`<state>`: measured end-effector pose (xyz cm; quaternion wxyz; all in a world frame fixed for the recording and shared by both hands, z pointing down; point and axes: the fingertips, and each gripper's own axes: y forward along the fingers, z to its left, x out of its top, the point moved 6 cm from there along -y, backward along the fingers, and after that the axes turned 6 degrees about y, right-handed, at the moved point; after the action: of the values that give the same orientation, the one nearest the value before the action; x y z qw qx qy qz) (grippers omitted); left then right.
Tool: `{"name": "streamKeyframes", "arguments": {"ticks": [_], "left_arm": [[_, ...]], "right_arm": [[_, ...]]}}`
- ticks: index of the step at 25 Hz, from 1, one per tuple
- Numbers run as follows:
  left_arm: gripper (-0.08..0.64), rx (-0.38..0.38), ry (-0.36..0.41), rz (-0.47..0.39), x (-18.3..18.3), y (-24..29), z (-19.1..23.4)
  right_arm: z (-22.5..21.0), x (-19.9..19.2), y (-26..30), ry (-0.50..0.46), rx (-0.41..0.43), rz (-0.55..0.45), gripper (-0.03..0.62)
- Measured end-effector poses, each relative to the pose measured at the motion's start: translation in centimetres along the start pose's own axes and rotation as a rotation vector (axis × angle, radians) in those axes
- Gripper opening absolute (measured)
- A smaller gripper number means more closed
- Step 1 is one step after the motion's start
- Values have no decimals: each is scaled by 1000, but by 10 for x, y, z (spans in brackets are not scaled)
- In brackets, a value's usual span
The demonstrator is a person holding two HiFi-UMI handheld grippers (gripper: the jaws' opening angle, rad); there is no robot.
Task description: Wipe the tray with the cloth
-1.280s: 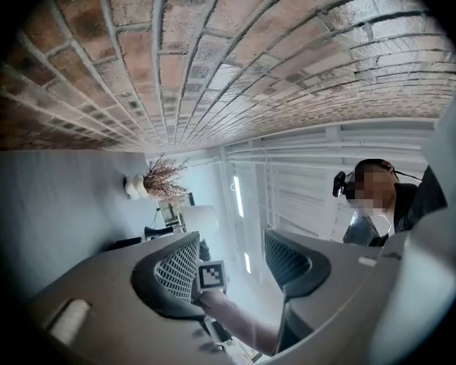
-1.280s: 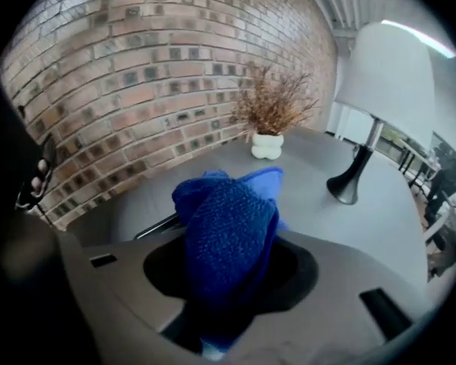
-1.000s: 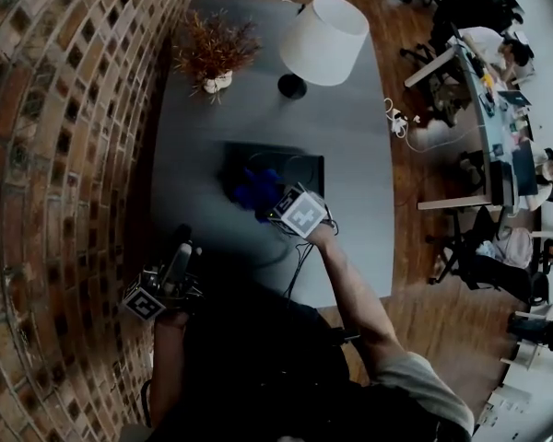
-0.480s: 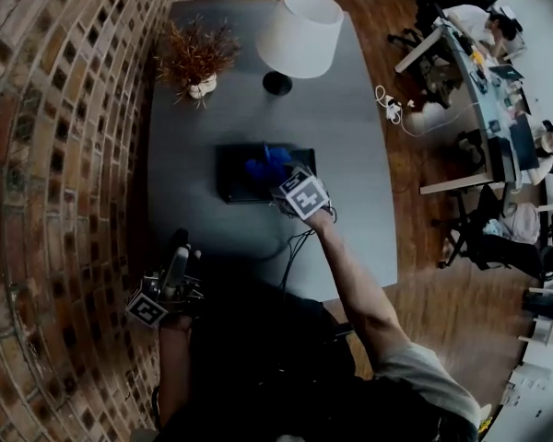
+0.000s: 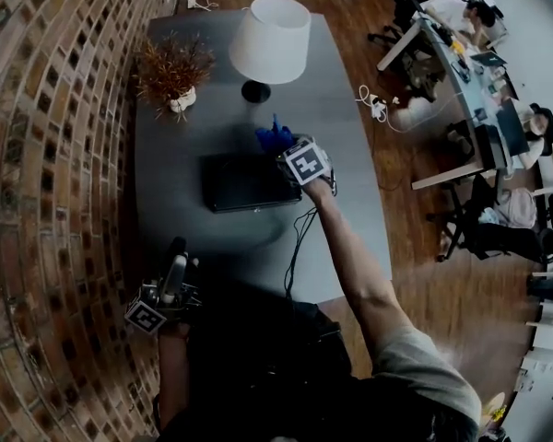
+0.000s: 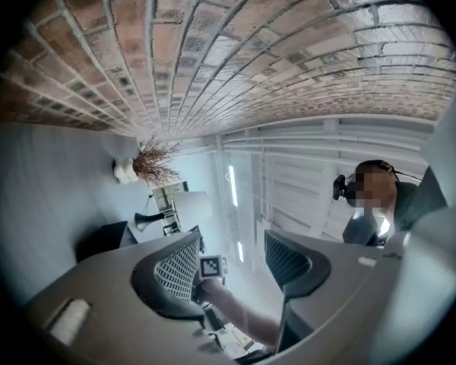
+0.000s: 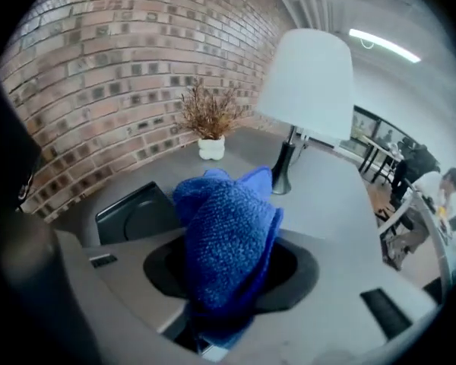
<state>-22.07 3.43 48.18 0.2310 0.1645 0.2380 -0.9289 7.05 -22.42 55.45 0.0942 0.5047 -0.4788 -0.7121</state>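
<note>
The black tray (image 5: 249, 182) lies flat in the middle of the grey table (image 5: 350, 136). My right gripper (image 5: 284, 149) is shut on the blue cloth (image 5: 274, 137) and holds it off the table, just past the tray's far right corner, near the lamp. In the right gripper view the bunched cloth (image 7: 228, 230) fills the gap between the jaws, and the tray (image 7: 135, 211) lies to its left. My left gripper (image 5: 172, 274) stays at the table's near left edge, tilted upward. Its jaws stand open with nothing between them (image 6: 232, 261).
A white-shaded lamp (image 5: 269, 40) and a dried plant in a white pot (image 5: 173, 72) stand at the table's far end. A brick wall (image 5: 46, 173) runs along the left. A cable (image 5: 298, 238) trails over the near table. Desks and chairs fill the right.
My right gripper has carried the blue cloth from over the tray to beyond its far right corner, toward the lamp. The left gripper has barely moved.
</note>
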Motion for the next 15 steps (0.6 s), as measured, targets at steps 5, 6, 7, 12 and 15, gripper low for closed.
{"name": "streamKeyframes", "arguments": {"ticks": [5,6,7,12,15], "left_arm": [[252,7,12,-2,0,-2,-3],[253,9,18,-5,2,-2,-3],[253,10,22,-5,3,-2,-4],[253,26,5,-3,0,-5,4],[253,5,2,-4,-3,2,2]], "right_arm": [[41,-36,6,-87,65,49,173],[56,-44,-1,-104,99,62,173],[72,-53,-9,-125,145,89,173],[76,-62,-45,-216,165,190,173],[16,-16,-40,-215,-66,44,173]]}}
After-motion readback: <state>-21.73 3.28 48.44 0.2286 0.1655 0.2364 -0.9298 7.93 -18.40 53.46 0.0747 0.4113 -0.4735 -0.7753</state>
